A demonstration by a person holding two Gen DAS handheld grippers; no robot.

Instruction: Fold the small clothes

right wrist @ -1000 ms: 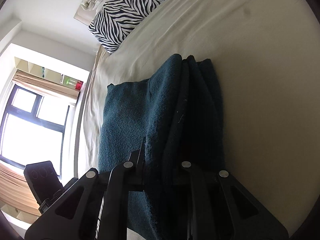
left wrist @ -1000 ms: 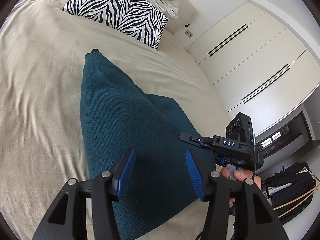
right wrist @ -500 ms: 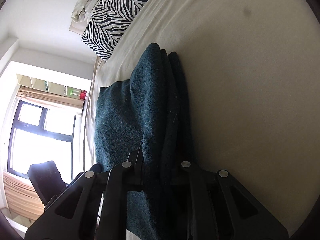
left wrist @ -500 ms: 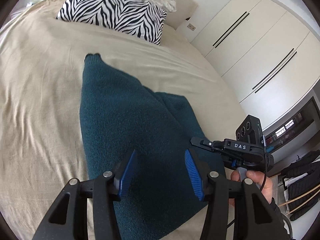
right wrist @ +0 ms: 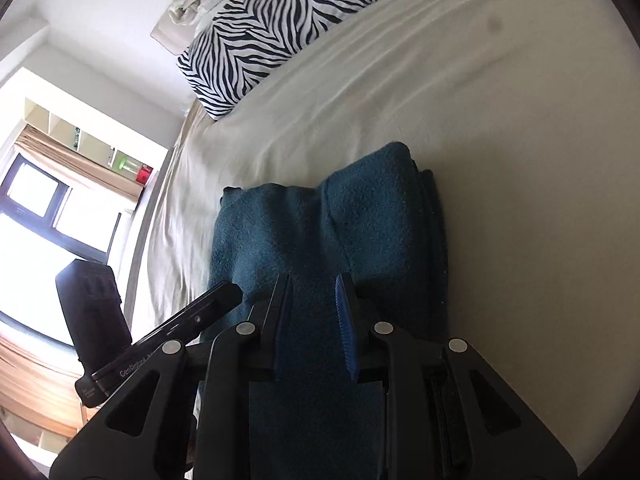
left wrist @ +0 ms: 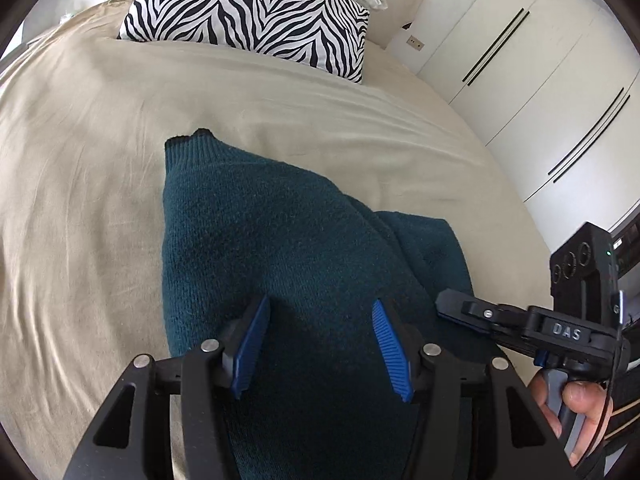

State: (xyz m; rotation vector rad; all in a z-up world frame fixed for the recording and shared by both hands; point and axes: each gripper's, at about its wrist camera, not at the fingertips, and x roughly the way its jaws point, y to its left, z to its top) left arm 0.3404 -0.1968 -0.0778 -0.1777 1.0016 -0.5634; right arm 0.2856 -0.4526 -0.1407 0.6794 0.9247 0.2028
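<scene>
A dark teal knit sweater (left wrist: 280,248) lies folded on the beige bed sheet (left wrist: 80,168); it also shows in the right wrist view (right wrist: 320,232), with a thick folded edge on its right side. My left gripper (left wrist: 322,312) is open, its blue pads (left wrist: 250,344) just above the sweater's near part. My right gripper (right wrist: 314,286) is open, with nothing between its blue pads, and hovers over the sweater's near end. The right gripper also shows at the right of the left wrist view (left wrist: 448,308), held by a hand.
A zebra-striped pillow (left wrist: 248,12) lies at the head of the bed, also in the right wrist view (right wrist: 272,36). White wardrobe doors (left wrist: 540,72) stand to the right. A window (right wrist: 36,216) is on the left.
My right gripper has let go of the sweater's folded edge and opened. The fold now lies flat on the bed. My left gripper has stayed open and shifted a little over the sweater.
</scene>
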